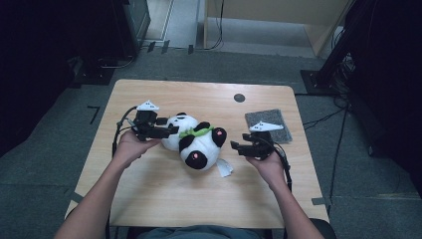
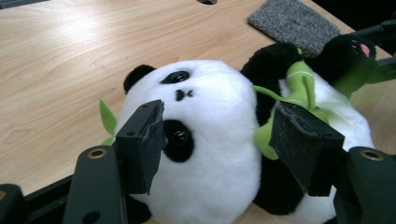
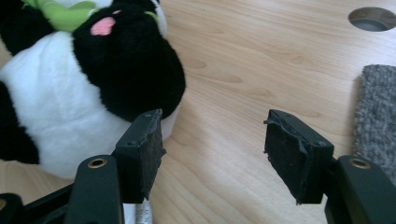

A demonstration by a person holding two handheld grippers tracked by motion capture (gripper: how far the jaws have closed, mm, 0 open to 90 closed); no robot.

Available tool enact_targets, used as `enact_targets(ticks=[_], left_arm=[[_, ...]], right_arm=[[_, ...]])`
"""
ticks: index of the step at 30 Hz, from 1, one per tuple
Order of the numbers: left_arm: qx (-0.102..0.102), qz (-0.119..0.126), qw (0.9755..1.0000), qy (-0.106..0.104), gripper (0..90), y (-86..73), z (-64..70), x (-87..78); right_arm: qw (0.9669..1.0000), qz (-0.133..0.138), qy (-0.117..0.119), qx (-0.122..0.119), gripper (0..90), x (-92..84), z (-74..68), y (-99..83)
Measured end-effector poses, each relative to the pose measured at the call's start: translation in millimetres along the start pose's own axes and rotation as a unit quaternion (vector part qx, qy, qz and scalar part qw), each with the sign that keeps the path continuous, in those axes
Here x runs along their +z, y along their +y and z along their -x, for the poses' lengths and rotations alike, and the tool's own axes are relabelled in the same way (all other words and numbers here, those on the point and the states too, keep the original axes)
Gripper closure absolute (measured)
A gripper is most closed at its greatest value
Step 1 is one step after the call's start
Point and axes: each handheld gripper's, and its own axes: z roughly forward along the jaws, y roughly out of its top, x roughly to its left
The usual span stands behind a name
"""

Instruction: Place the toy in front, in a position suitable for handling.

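Observation:
A black-and-white panda plush (image 1: 199, 149) with a green scarf lies on its back in the middle of the wooden table (image 1: 164, 199). My left gripper (image 1: 171, 130) comes in from the left, and its jaws close on the panda's head (image 2: 210, 107). One pad presses on the face by an eye and the other sits at the neck by the scarf (image 2: 299, 84). My right gripper (image 1: 234, 146) rests just right of the panda. Its jaws stand open (image 3: 212, 140) over bare wood with nothing between them, and the panda's black limb (image 3: 126, 70) lies just past the left pad.
A grey felt mat (image 1: 271, 124) lies on the table behind the right gripper. A round cable hole (image 1: 239, 97) sits near the far edge. The plush's white tag (image 1: 225, 168) lies beside the toy. Dark equipment and cables surround the table on the floor.

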Motion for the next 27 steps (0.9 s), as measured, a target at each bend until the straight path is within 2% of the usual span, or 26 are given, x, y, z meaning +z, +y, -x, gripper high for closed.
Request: enact_targets(ticks=[6, 7, 8, 10, 12, 14, 17, 19, 21, 23, 27], left_arm=[[-0.005, -0.004, 1.0, 0.003, 36.0, -4.6, -16.0, 1.8], [-0.003, -0.004, 1.0, 0.007, 36.0, -5.7, -18.3, 2.3], [0.01, -0.001, 0.9999, 0.01, 36.1, -9.2, -21.9, 4.4], [0.013, -0.007, 0.9998, 0.01, 36.1, -11.1, -23.5, 6.7], [0.011, -0.019, 0.9998, -0.002, 36.4, -14.2, -24.9, 12.1], [0.007, -0.013, 0.9998, -0.009, 36.7, -16.8, -26.7, 13.0], [-0.001, -0.013, 0.9998, -0.016, 37.6, -19.3, -27.5, 13.6], [-0.008, -0.003, 0.9998, -0.02, 41.0, -23.2, -26.8, 13.6], [-0.01, -0.003, 0.9997, -0.021, 41.3, -25.2, -25.1, 13.2], [-0.011, -0.004, 0.9996, -0.025, 41.2, -27.0, -21.9, 13.1], [-0.003, -0.008, 0.9996, -0.026, 38.2, -31.2, -11.0, 13.5]], right_arm=[[0.9998, -0.006, 0.01, -0.013, 37.2, 4.7, -9.7, -1.2], [0.9998, -0.008, 0.011, -0.014, 37.1, 6.1, -11.2, -1.5], [0.9996, -0.013, 0.016, -0.019, 36.8, 9.1, -13.4, -2.0], [0.9994, -0.014, 0.02, -0.025, 36.6, 10.9, -14.0, -2.1], [0.9992, -0.014, 0.026, -0.027, 36.6, 14.2, -16.4, -2.0], [0.9988, -0.016, 0.028, -0.036, 36.6, 21.4, -19.3, -0.8], [0.9987, -0.02, 0.029, -0.038, 36.6, 26.8, -20.6, -0.4], [0.9986, -0.02, 0.031, -0.037, 36.2, 31.4, -20.5, 0.0], [0.9985, -0.02, 0.025, -0.043, 35.7, 32.7, -19.2, 1.3], [0.9985, -0.019, 0.007, -0.051, 36.0, 32.8, -16.1, 2.7], [0.999, -0.014, -0.005, -0.042, 36.8, 33.2, -3.2, 6.1]])
